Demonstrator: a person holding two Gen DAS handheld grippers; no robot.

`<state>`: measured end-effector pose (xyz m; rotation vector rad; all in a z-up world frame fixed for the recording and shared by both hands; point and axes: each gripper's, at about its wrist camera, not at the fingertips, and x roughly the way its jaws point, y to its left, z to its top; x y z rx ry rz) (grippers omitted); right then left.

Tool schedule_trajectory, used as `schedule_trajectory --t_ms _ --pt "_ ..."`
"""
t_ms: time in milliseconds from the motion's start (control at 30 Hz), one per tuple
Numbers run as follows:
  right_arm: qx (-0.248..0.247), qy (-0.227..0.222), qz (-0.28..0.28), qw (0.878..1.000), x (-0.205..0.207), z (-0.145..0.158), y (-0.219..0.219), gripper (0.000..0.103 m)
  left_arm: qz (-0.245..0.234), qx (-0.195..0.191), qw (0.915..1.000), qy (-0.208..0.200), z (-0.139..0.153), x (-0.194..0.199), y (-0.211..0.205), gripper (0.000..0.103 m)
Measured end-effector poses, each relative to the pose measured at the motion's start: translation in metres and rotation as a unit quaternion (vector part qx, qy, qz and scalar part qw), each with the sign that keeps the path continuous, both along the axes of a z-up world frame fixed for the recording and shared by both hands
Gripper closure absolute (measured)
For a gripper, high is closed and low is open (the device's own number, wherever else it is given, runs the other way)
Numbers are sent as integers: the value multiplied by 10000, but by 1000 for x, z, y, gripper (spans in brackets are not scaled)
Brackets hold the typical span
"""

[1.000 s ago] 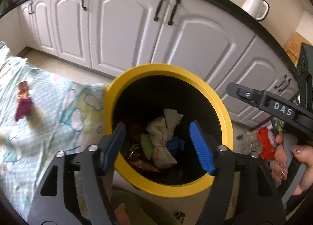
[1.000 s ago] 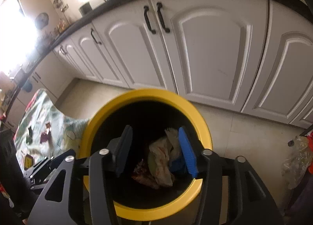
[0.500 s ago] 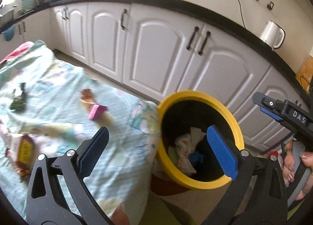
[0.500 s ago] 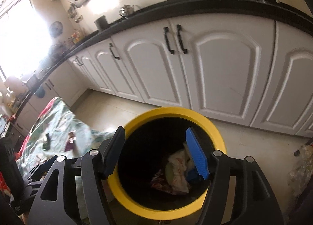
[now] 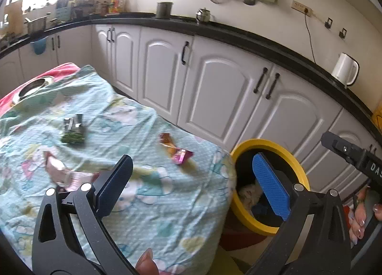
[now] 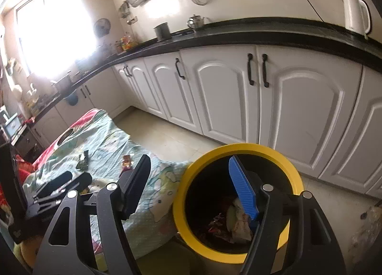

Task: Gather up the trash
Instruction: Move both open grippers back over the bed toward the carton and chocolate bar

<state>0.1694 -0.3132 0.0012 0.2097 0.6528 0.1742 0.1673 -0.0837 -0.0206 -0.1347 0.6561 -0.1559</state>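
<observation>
A yellow-rimmed black bin (image 5: 296, 167) (image 6: 281, 155) stands on the floor beside a cloth-covered table and holds several crumpled wrappers (image 6: 236, 222). On the cloth lie a pink and orange wrapper (image 5: 176, 150) (image 6: 126, 161), a green packet (image 5: 72, 129) (image 6: 83, 159) and a pale pink wrapper (image 5: 62, 174). My left gripper (image 5: 191, 184) is open and empty above the table's near right corner. My right gripper (image 6: 191, 186) is open and empty above the bin's left rim.
The table cloth (image 5: 47, 203) is light green with cartoon prints. White cabinets (image 5: 214, 98) under a black counter run behind the bin. A white kettle (image 5: 345, 72) stands on the counter. A metal bowl (image 5: 33, 86) sits at the table's far end.
Both grippers have risen and swung left, away from over the bin toward the table. Both jaws have opened wider. The table's wrappers have come into view.
</observation>
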Motion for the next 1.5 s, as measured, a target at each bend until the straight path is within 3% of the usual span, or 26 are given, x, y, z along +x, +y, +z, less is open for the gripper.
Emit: schedule_trajectory --t_ms 533,867,1167,1267,1500 --pt "-309 -143 865 9957 -11 2 66 35 800 -208 9965 -138 7 -13 72 11" --pt "-379 71 1600 9864 -18 -14 122 34 1344 -613 9890 92 -2 -12 132 11" --pt "-759 200 2707 9594 -32 -41 196 35 1654 -1198 9775 532 -25 -5 177 35" --pt "-803 293 2992 9504 -33 -51 218 41 1631 -1405 9735 770 -36 3 185 43" --pt "-797 573 3167 9434 -20 -76 249 49 1658 -2104 9547 1299 -64 23 205 53"
